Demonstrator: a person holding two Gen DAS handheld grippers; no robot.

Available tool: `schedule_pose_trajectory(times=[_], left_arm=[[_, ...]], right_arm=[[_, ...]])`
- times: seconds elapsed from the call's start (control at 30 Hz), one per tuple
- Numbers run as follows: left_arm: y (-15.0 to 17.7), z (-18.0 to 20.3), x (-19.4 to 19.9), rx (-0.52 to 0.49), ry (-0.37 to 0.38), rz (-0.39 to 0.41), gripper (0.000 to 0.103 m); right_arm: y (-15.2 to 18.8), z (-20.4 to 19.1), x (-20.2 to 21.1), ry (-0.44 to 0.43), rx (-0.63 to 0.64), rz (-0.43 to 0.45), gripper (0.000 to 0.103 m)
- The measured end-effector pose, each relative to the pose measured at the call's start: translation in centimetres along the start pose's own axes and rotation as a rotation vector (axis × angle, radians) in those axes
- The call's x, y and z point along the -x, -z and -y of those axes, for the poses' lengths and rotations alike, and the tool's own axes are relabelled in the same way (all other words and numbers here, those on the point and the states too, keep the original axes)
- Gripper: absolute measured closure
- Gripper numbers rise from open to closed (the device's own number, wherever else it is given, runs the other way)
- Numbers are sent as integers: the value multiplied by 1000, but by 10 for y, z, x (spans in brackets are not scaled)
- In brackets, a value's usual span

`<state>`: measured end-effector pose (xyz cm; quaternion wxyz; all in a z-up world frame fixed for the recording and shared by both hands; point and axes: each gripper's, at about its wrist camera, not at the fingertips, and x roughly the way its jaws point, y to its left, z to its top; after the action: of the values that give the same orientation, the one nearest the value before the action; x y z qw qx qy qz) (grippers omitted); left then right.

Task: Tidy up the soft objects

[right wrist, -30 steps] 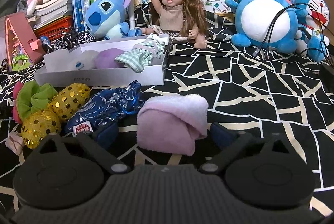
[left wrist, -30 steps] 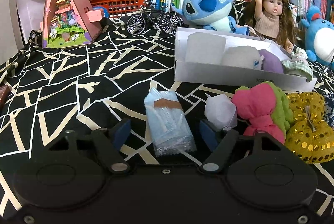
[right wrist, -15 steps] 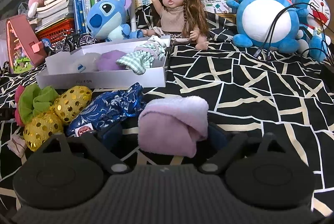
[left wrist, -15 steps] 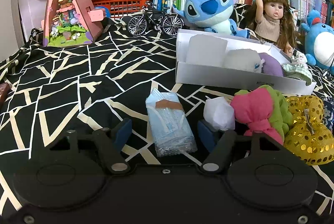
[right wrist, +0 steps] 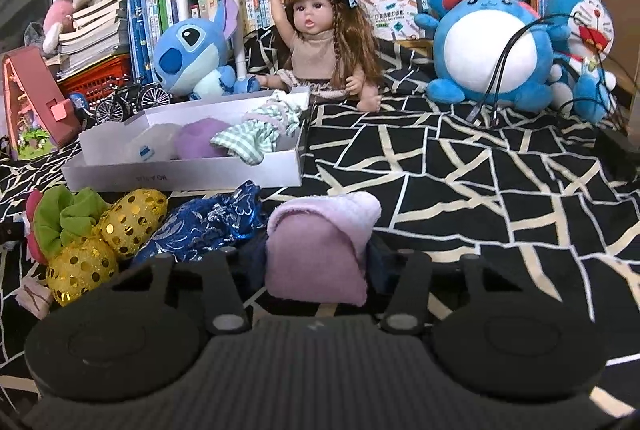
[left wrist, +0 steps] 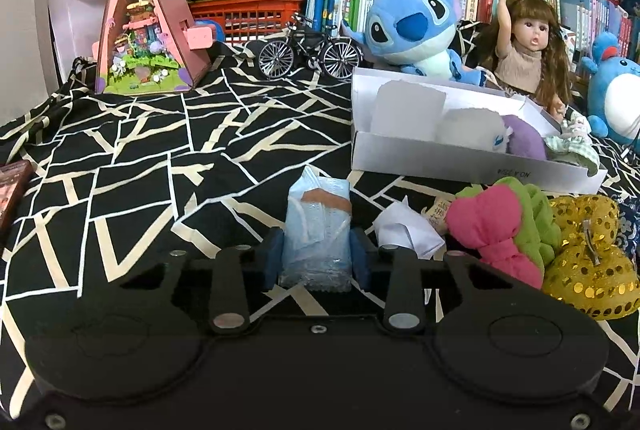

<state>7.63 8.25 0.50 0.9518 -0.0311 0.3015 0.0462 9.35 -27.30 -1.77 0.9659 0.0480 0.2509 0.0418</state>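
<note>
The left gripper (left wrist: pixel 316 254) has just been closing, and its blue pads now press both sides of a pale blue packet (left wrist: pixel 318 226) in clear crinkled wrap, with a tan band across its upper part. The packet lies lengthwise between the jaws on the black cloth with cream lines (left wrist: pixel 160 165) that covers the table. Just right of it sits a small folded white tissue (left wrist: pixel 404 232), then a pink and green plush bundle (left wrist: pixel 502 230) and a pair of gold sequinned balls (left wrist: pixel 592 262) touching each other.

The right gripper (right wrist: pixel 316 266) has likewise just been closing, and its jaws pinch a folded lilac towel (right wrist: pixel 320 238); the towel is soft and fuzzy, its paler top edge rolled over a pinker body, and it bulges above the pads. It rests on the cloth, with a crumpled blue and silver brocade pouch (right wrist: pixel 208 226) just to its left.

Behind these things lies a shallow white cardboard box (right wrist: pixel 184 171), holding a white rolled item, a purple plush lump (right wrist: pixel 198 141) and a green-checked cloth (right wrist: pixel 248 139) that droops over the front wall. Beyond the box sit a blue Stitch plush (right wrist: pixel 192 53) and a long-haired doll (right wrist: pixel 324 49) with one arm raised.
</note>
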Motion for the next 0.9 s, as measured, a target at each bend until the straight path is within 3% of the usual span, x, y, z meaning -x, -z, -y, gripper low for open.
schedule_pose_trajectory(times=[0.5, 0.9], left_arm=[[-31, -7, 9, 1, 3, 50, 69], [-79, -2, -1, 17, 28, 113, 69]], right_arm=[[-24, 18, 6, 72, -56, 64, 50], [-67, 15, -10, -2, -69, 104, 50]])
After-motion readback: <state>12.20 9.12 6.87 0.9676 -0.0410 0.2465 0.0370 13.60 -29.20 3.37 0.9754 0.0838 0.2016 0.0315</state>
